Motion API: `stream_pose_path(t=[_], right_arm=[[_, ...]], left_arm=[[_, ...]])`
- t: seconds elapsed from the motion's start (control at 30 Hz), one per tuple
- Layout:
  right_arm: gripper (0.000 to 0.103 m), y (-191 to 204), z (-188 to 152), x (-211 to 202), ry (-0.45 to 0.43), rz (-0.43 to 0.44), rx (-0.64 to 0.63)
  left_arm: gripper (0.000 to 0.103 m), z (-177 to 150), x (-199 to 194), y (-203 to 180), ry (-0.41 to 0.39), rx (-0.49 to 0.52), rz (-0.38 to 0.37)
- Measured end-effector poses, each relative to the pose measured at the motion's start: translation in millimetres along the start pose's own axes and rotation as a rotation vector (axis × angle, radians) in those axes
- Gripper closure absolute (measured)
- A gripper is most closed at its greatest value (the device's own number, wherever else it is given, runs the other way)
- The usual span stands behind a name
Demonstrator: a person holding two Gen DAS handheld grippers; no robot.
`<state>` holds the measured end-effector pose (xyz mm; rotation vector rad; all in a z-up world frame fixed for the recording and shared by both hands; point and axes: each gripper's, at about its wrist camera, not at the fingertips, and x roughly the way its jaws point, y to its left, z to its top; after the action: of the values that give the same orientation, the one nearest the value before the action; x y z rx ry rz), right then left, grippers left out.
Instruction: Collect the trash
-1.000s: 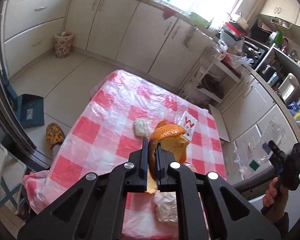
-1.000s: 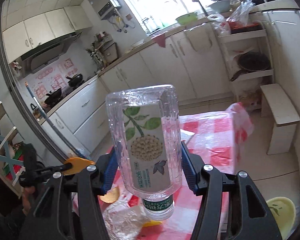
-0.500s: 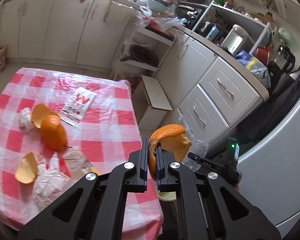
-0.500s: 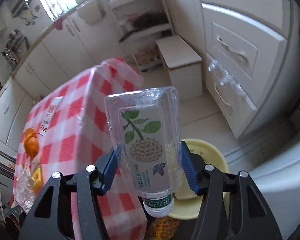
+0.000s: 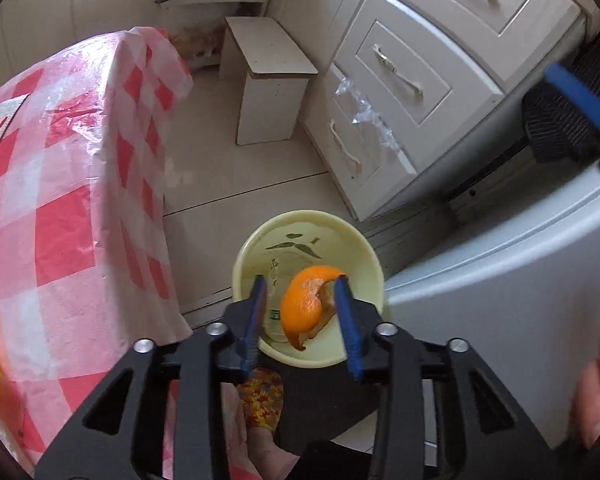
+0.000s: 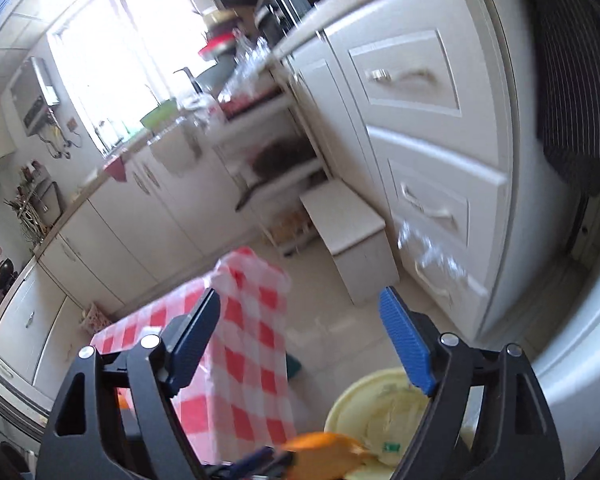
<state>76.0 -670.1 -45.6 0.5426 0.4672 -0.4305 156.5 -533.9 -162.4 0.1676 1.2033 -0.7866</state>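
In the left wrist view my left gripper point(image 5: 300, 286) hangs over a pale yellow bin point(image 5: 356, 248) on the floor. Its jaws are opening, and a curled orange peel point(image 5: 304, 304) sits loose between them, leaning toward the right finger. A clear plastic bottle point(image 5: 284, 248) with a leaf label lies inside the bin. My right gripper point(image 6: 300, 340) is opening wide with nothing between its fingers; one of its blue fingers point(image 5: 580, 96) shows at the upper right. The right wrist view catches the bin point(image 6: 352, 396) and the peel point(image 6: 324, 450) at its lower edge.
A table under a red-and-white checked cloth point(image 5: 60, 200) stands just left of the bin. A white stool point(image 5: 272, 76) and white drawers point(image 5: 400, 80) lie beyond it. A white appliance point(image 5: 500, 300) borders the right. A patterned slipper point(image 5: 260, 400) sits below the gripper.
The left gripper swung from above the table to over the bin and opened off the peel. The right gripper let go of the bottle, which now lies in the bin.
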Motion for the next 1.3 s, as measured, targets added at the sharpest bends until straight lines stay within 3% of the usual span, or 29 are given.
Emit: stream_pose_path(t=[0.1,0.2,0.3,0.5,0.63,0.77,0.9,1.13,1.3], right_arm=[[0.024,7.7,2.4,4.9,0.0,-0.005,-0.022],[0.024,20.0,1.5,8.0,0.002,0.014,-0.04],[0.024,48.5,-2.6,3.7,-0.005,0.045,-0.092],[0.016,136.9,-26.9,-24.7,-0.109,0.15,-0.25],[0.013,184.4,-54.6,-43.3,-0.134,0.227,-0.321],[0.012,212.1,-84.4,-60.5,-0.136,0.267,-0.353],[0.011,228.9,-111.5,-71.0,-0.116,0.289,-0.37],[0.011,245.3,-132.1,-71.4,-0.111,0.267,-0.434],[0.011,240.0,-133.0,-70.1,-0.094,0.27,-0.404]], left_arm=[[0.045,-5.8,-24.0,9.9,-0.058,-0.029,-0.036],[0.027,-24.8,-79.3,38.4,-0.168,-0.067,-0.033],[0.019,-59.0,-145.5,80.3,-0.274,-0.134,-0.012],[0.01,-158.3,-262.1,165.2,-0.447,-0.267,0.152],[0.009,-211.7,-304.1,205.8,-0.499,-0.359,0.239],[0.008,-246.8,-321.7,226.6,-0.525,-0.408,0.279],[0.008,-261.1,-321.9,233.4,-0.5,-0.423,0.256],[0.008,-264.2,-318.3,216.4,-0.497,-0.384,0.242],[0.008,-264.3,-313.3,219.7,-0.478,-0.406,0.23]])
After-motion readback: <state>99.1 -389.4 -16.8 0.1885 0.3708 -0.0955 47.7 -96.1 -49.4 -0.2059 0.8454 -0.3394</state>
